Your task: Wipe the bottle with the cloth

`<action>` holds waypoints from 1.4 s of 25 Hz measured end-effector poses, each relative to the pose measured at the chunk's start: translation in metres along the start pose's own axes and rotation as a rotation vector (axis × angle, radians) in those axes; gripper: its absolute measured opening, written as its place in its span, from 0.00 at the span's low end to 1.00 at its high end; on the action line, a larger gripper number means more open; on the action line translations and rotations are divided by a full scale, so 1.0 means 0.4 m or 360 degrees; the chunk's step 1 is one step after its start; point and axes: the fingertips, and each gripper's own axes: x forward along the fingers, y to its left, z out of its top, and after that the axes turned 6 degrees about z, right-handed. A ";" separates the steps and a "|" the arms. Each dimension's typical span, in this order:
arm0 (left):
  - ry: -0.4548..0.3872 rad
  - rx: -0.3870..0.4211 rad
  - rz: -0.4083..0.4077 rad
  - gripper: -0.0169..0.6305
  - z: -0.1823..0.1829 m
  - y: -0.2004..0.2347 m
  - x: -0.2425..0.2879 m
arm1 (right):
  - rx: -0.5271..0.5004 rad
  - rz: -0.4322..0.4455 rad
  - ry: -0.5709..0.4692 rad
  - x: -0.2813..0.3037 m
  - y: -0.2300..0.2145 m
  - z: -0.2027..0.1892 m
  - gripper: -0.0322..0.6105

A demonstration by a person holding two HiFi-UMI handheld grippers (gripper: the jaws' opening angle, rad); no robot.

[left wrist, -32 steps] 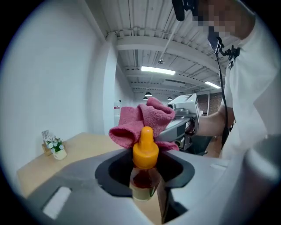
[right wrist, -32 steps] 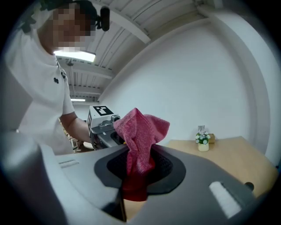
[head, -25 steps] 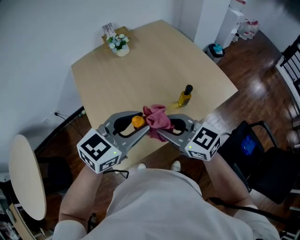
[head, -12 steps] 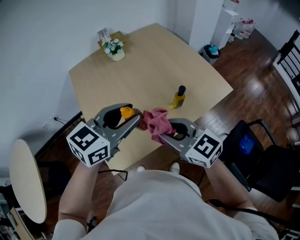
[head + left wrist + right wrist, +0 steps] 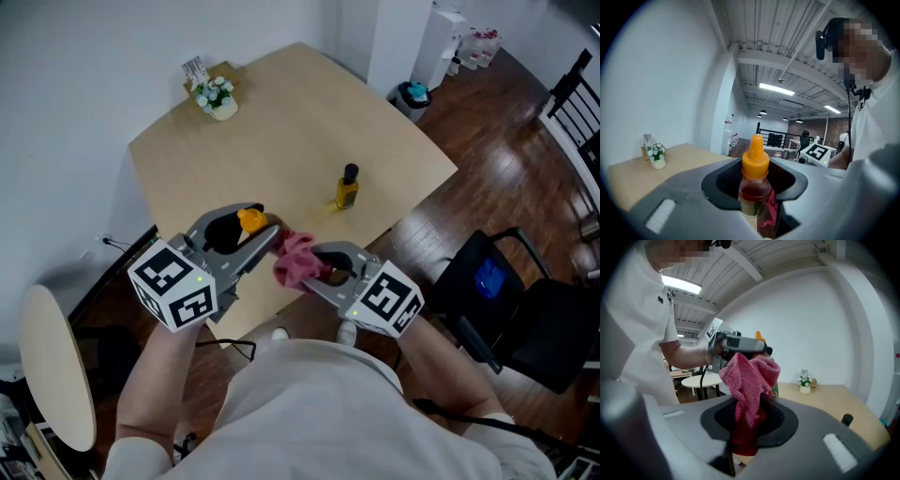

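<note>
My left gripper (image 5: 255,232) is shut on a small clear bottle (image 5: 753,193) with an orange cap (image 5: 249,221), held upright above the table's near edge. The bottle holds reddish liquid. My right gripper (image 5: 307,272) is shut on a bunched pink cloth (image 5: 294,262). The cloth hangs just right of the bottle and a little below its cap, close against it. In the right gripper view the cloth (image 5: 750,383) stands up from the jaws, with the left gripper (image 5: 739,346) and the orange cap (image 5: 759,336) right behind it.
A yellow oil bottle (image 5: 346,187) with a black cap stands on the wooden table (image 5: 281,141) toward its right edge. A small flower pot (image 5: 217,97) sits at the far corner. A round side table (image 5: 52,366) is at left, a dark chair (image 5: 511,300) at right.
The left gripper and bottle have shifted a little to the left. The cloth, level with the orange cap a second ago, now sits lower beside the bottle.
</note>
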 end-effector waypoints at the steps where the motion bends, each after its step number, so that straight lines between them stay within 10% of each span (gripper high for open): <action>1: -0.0006 -0.0005 0.0004 0.27 0.006 0.002 -0.001 | 0.0029 -0.0005 0.0024 0.003 -0.006 -0.029 0.18; 6: -0.0025 -0.0039 0.0040 0.27 0.031 0.021 -0.001 | 0.0104 -0.0030 0.0173 -0.003 -0.031 -0.136 0.18; 17: -0.0033 -0.0033 0.0062 0.27 0.038 0.020 0.000 | -0.0182 0.0088 0.0069 0.061 0.081 0.090 0.19; 35: -0.0088 0.0012 0.0059 0.27 0.084 -0.012 -0.117 | 0.0094 -0.0083 0.0311 0.026 -0.070 -0.173 0.18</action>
